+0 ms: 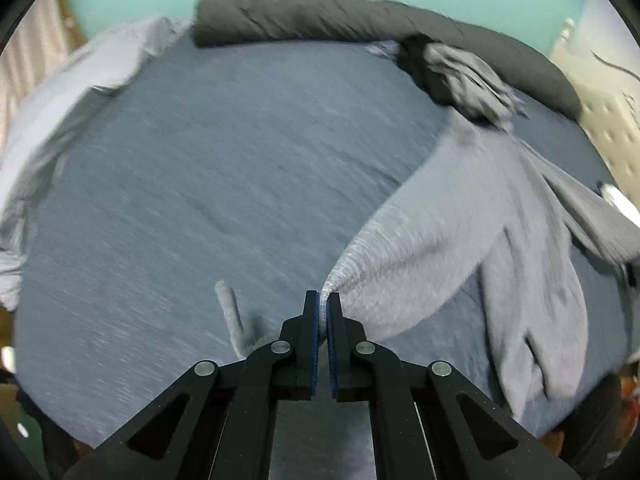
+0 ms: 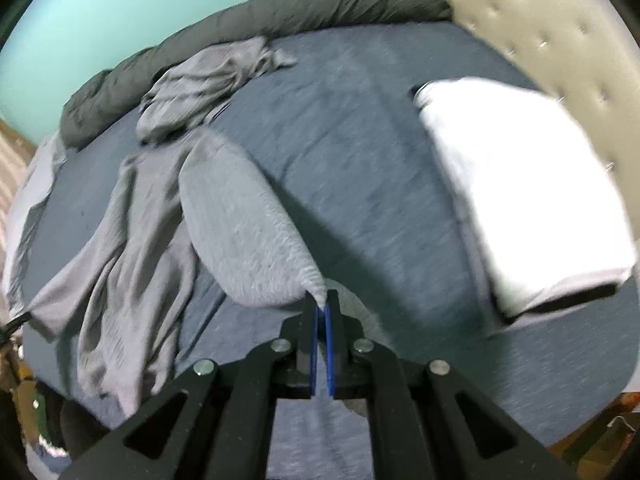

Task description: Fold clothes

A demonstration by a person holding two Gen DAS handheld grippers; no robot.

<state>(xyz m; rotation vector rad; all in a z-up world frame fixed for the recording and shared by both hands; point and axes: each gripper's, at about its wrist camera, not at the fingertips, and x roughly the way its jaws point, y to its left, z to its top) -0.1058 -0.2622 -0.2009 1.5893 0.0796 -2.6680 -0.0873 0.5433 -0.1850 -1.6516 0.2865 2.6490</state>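
A light grey knit garment [image 1: 460, 216] lies spread over the blue bed sheet [image 1: 208, 184]. My left gripper [image 1: 323, 300] is shut on a ribbed edge of it and holds that edge lifted. The same garment [image 2: 224, 216] shows in the right wrist view, trailing left across the sheet [image 2: 376, 184]. My right gripper [image 2: 321, 300] is shut on another ribbed edge of it, raised off the bed. Both views are blurred by motion.
A dark grey duvet [image 1: 320, 12] is rolled along the far edge of the bed. A crumpled grey garment [image 2: 208, 80] lies near it. A white pillow [image 2: 516, 184] sits by the tufted headboard [image 2: 560, 40]. Pale cloth [image 1: 76, 80] lies at the left.
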